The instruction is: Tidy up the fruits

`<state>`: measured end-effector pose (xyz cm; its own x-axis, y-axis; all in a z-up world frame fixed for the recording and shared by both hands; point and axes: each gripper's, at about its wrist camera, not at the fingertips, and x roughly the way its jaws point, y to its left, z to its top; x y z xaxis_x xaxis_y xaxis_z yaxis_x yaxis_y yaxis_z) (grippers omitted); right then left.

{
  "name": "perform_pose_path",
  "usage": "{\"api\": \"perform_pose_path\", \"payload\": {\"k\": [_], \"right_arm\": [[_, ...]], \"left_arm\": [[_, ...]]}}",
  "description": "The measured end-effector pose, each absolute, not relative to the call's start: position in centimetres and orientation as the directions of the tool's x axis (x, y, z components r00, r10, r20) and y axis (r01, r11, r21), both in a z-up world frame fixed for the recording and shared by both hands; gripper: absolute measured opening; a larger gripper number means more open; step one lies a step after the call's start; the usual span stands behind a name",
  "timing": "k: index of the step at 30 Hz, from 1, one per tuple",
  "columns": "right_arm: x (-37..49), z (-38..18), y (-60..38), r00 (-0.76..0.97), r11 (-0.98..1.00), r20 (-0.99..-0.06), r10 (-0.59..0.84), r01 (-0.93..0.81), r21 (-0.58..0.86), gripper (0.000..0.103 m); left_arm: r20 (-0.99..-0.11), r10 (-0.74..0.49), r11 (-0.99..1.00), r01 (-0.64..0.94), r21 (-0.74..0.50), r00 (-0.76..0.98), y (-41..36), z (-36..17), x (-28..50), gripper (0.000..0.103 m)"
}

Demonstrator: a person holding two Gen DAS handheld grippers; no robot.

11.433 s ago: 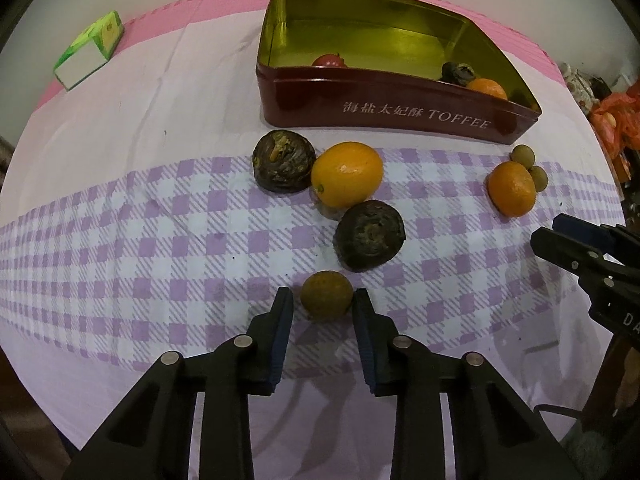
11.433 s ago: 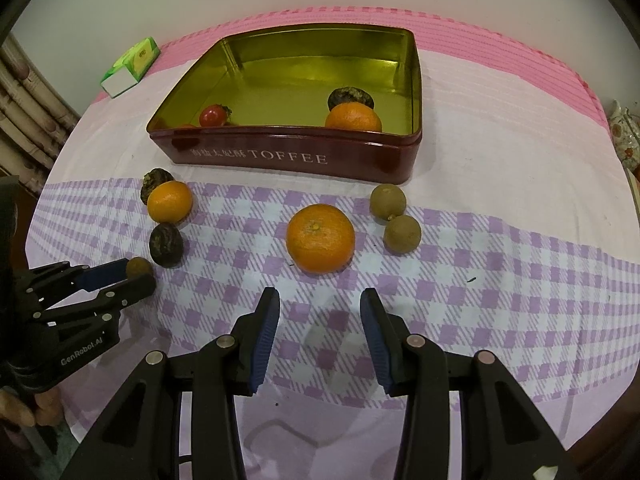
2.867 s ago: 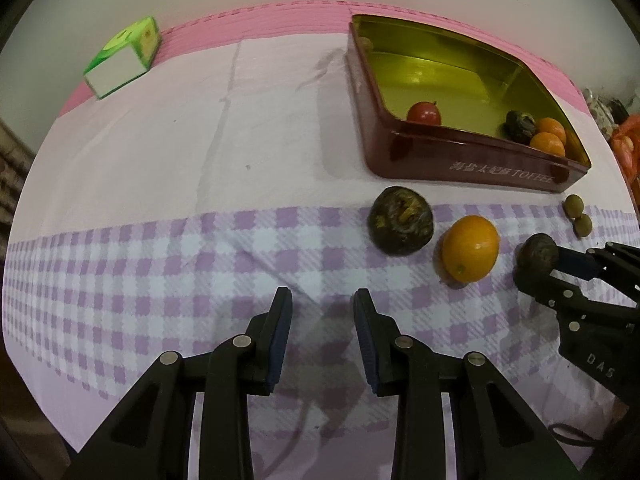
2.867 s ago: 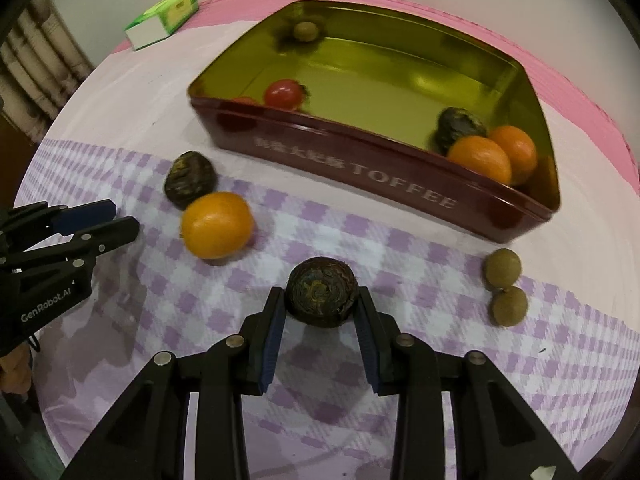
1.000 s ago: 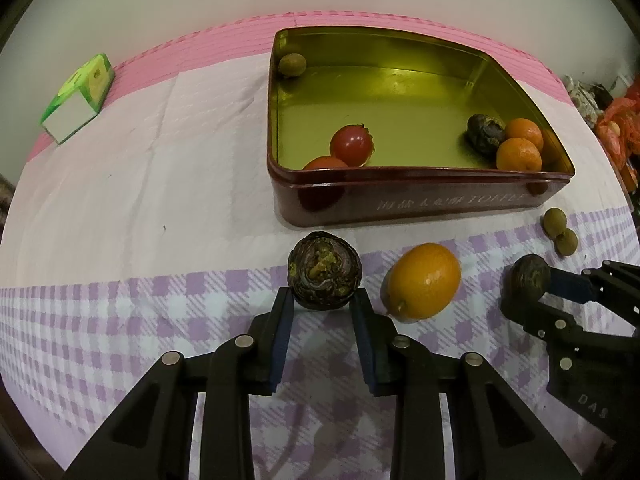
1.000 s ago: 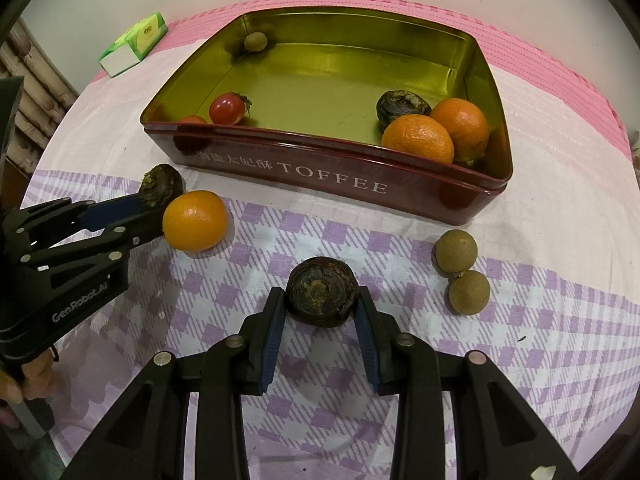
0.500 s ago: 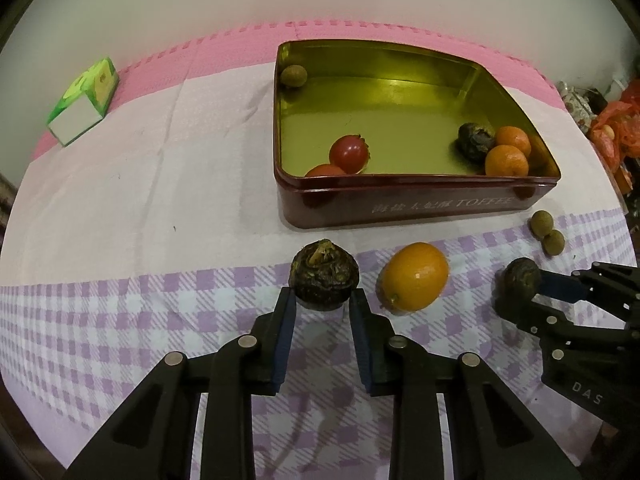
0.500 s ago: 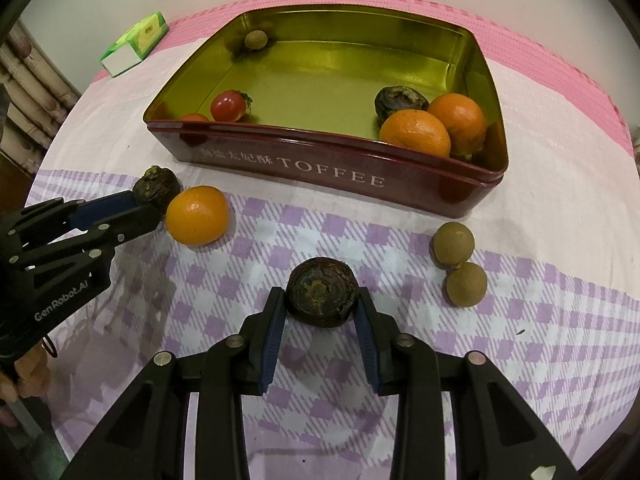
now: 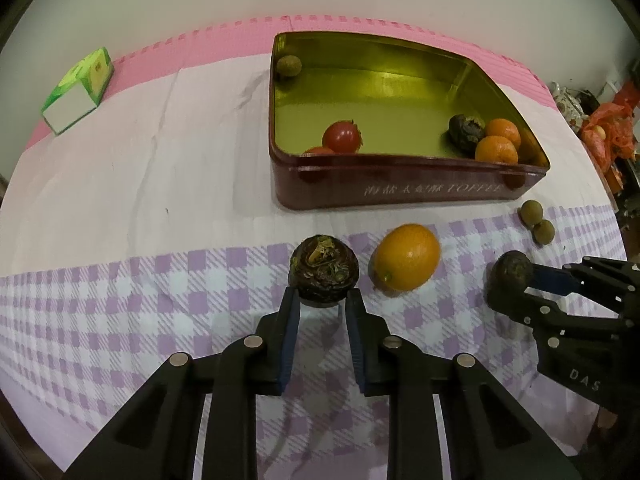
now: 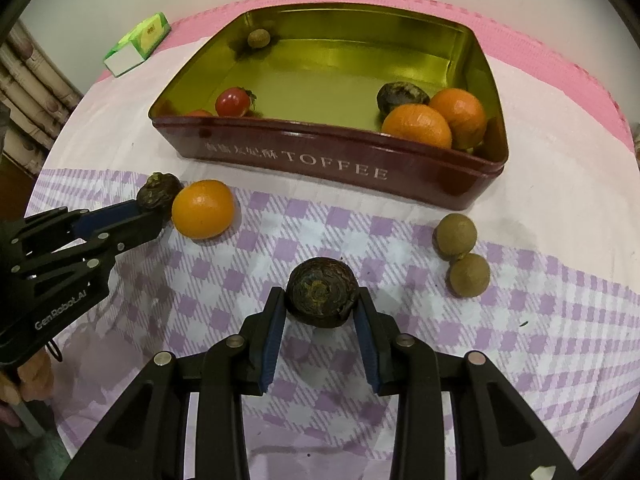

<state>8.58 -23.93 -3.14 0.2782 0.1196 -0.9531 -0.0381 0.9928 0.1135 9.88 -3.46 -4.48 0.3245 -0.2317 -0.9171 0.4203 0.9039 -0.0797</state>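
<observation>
My left gripper [image 9: 322,306] is shut on a dark wrinkled fruit [image 9: 323,274], held above the checked cloth in front of the toffee tin [image 9: 400,192]. My right gripper [image 10: 322,310] is shut on a second dark fruit [image 10: 322,296], also above the cloth. An orange [image 9: 406,256] lies on the cloth between them, also in the right wrist view [image 10: 203,209]. Two small brown round fruits [image 10: 460,256] lie at the right. The tin [image 10: 340,168] holds two oranges [image 10: 436,118], a dark fruit [image 10: 400,96], a red tomato [image 10: 233,102] and a small brown fruit [image 10: 258,38].
A green and white box [image 9: 78,90] lies at the far left on the cloth. The table's pink edge runs behind the tin. Red bags and clutter [image 9: 608,132] sit beyond the table at the right.
My left gripper has closed on its dark fruit and lifted it a little, drawing back from the tin. My right gripper still holds its dark fruit, nearly unmoved.
</observation>
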Motion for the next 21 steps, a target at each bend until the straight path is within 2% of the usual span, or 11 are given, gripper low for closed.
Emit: {"api": "perform_pose_path", "payload": {"k": [10,11,14,21], "right_arm": [[8.7,-3.3,-23.9,0.279,0.992,-0.952,0.125,-0.041,0.118,0.032],[8.7,-3.3,-23.9,0.28,0.992,-0.952,0.126,-0.04,0.119,0.032],[8.7,-3.3,-23.9,0.28,0.992,-0.952,0.127,-0.041,0.121,0.032],[8.7,-3.3,-23.8,0.282,0.992,-0.951,0.126,-0.042,0.119,0.032]], "left_arm": [[-0.927,-0.217,0.896,0.439,-0.065,0.307,-4.3,-5.4,9.5,0.029],[-0.927,-0.216,0.897,0.437,-0.064,0.308,-4.4,-5.3,9.6,0.031],[-0.922,-0.221,0.897,0.438,-0.064,0.317,-4.7,-5.1,9.9,0.056],[-0.914,-0.213,0.901,0.432,-0.048,0.344,-5.4,-4.7,11.0,0.057]]}}
